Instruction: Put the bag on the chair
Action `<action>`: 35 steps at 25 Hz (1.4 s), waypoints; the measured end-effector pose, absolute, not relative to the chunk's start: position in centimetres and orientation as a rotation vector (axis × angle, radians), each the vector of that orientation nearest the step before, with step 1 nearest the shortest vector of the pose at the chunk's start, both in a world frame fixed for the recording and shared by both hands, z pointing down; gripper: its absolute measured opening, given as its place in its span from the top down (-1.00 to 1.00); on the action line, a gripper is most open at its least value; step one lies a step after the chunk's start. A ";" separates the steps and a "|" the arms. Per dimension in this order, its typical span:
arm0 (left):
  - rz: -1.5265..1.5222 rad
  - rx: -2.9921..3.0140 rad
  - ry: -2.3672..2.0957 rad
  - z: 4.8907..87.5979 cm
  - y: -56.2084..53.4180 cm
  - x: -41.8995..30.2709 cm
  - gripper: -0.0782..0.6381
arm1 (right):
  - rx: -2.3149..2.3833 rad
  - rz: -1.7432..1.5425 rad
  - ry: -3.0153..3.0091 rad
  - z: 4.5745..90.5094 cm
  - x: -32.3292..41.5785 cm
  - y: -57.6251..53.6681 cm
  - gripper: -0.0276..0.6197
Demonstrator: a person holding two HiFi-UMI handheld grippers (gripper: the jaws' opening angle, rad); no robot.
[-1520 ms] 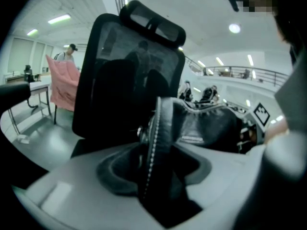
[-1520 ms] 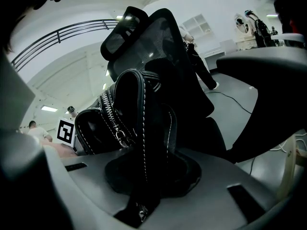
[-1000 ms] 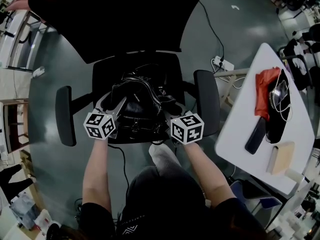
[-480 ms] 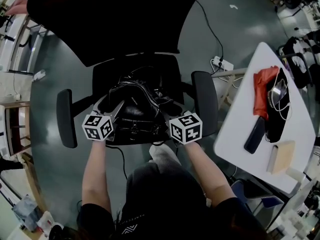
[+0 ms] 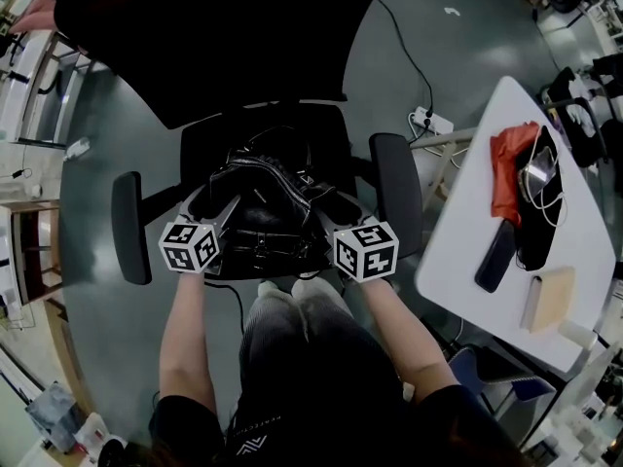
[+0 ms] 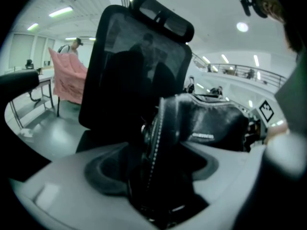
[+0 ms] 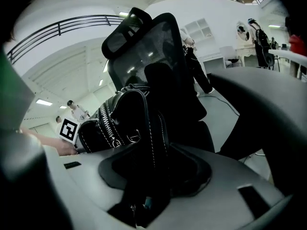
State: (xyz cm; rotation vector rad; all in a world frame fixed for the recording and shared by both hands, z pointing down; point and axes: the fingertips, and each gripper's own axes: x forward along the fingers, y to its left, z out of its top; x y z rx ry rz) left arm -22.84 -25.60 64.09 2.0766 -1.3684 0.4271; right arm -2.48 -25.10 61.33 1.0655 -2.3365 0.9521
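Observation:
A black leather bag (image 5: 263,212) rests on the seat of a black office chair (image 5: 331,134), in front of its tall backrest (image 6: 129,66). My left gripper (image 5: 220,208) is at the bag's left end and my right gripper (image 5: 327,214) at its right end. In the left gripper view the stitched end of the bag (image 6: 211,123) stands between the jaws of the left gripper (image 6: 158,176), which are opening with gaps beside it. In the right gripper view a strap of the bag (image 7: 124,119) runs between the jaws of the right gripper (image 7: 153,171), which are opening too.
The chair's armrests (image 5: 129,227) (image 5: 394,193) flank both grippers. A white table (image 5: 467,232) at the right carries a red cloth (image 5: 506,173), dark items and a tan block (image 5: 548,300). A power strip (image 5: 433,122) and cables lie on the grey floor. My knees (image 5: 292,309) are at the seat's front.
The bag and both grippers have stayed almost in place on the seat. My legs have shifted under the seat's front edge.

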 end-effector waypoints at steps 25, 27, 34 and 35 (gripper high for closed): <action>0.498 2.109 -1.298 60.8 -24.4 -24.4 -0.14 | 1.452 0.963 -2.273 55.4 0.8 -23.3 0.45; 0.484 2.116 -1.303 60.1 -24.2 -24.7 -0.14 | 1.470 0.960 -2.274 54.9 1.0 -22.9 0.45; 0.412 2.131 -1.319 57.6 -22.9 -24.7 -0.13 | 1.494 0.950 -2.278 53.5 1.0 -21.6 0.46; 0.401 2.138 -1.322 57.1 -22.7 -24.6 -0.12 | 1.494 0.948 -2.282 53.2 1.0 -21.4 0.47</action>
